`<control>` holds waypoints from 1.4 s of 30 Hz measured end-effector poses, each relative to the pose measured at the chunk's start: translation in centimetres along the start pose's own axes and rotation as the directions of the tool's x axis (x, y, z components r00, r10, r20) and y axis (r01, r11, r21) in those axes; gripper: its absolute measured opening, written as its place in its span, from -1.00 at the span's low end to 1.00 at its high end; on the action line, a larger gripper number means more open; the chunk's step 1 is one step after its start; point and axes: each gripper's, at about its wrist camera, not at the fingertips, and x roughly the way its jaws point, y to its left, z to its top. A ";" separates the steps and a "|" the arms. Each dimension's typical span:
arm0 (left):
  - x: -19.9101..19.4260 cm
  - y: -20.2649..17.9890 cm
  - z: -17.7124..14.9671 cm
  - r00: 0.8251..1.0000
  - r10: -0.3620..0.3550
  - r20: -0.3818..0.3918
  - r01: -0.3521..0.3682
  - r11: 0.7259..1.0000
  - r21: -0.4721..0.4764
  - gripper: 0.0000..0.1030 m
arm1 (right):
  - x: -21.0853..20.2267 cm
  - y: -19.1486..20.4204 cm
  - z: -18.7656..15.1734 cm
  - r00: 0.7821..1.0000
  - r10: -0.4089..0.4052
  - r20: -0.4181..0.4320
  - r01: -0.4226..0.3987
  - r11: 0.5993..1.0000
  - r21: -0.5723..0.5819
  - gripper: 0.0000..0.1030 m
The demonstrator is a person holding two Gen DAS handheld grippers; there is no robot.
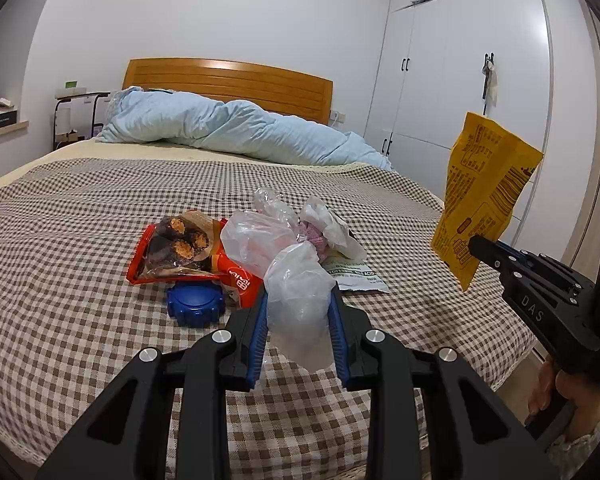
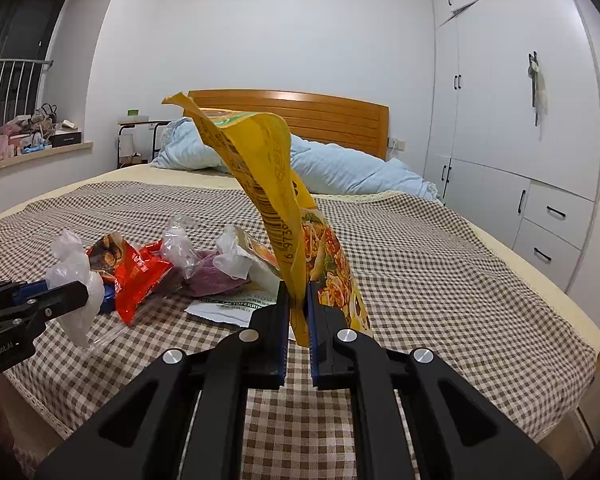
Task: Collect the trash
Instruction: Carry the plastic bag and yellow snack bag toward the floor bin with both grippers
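1. Trash is what I carry in both hands: the left gripper point(image 1: 300, 312) has its jaws clamped on a crumpled clear plastic bag point(image 1: 298, 300), which bulges between the blue pads and hangs below them, off the bed point(image 1: 60, 208).
2. The right gripper point(image 2: 298, 304) has its jaws nearly together, pinching the lower edge of a yellow food packet point(image 2: 268, 176) that stands up and curls above them.
3. That pinch sits close to the packet's edge, so I judge it the weaker hold; I would keep the wrist steady and avoid swinging, since the tall flap could lever itself loose.
4. The bag is soft and slippery; I would keep the squeeze unchanged until it is over a bin. No bin shows in either view.
5. Beyond the left jaws, on the checked cover, lies the rest of the pile: a blue lid point(image 1: 195, 303) just ahead to the left, a red snack wrapper point(image 1: 180, 252) behind it, more clear plastic point(image 1: 256, 236), and a white sachet point(image 1: 358, 278) ahead to the right.
6. I would unload both hands first, then come back for the pile.
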 end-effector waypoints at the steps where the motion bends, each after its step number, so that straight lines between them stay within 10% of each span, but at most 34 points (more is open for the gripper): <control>1: 0.0 0.0 0.0 1.000 -0.001 0.000 0.001 1.000 0.000 -0.50 | 0.0 0.1 0.0 1.000 0.001 -0.001 -0.001 1.000 -0.002 -0.84; 42: -12.9 -2.6 -5.4 0.997 -0.071 0.023 0.071 0.997 0.024 -0.50 | -14.5 1.6 -4.5 1.000 0.004 -0.015 -0.006 0.993 -0.120 -0.84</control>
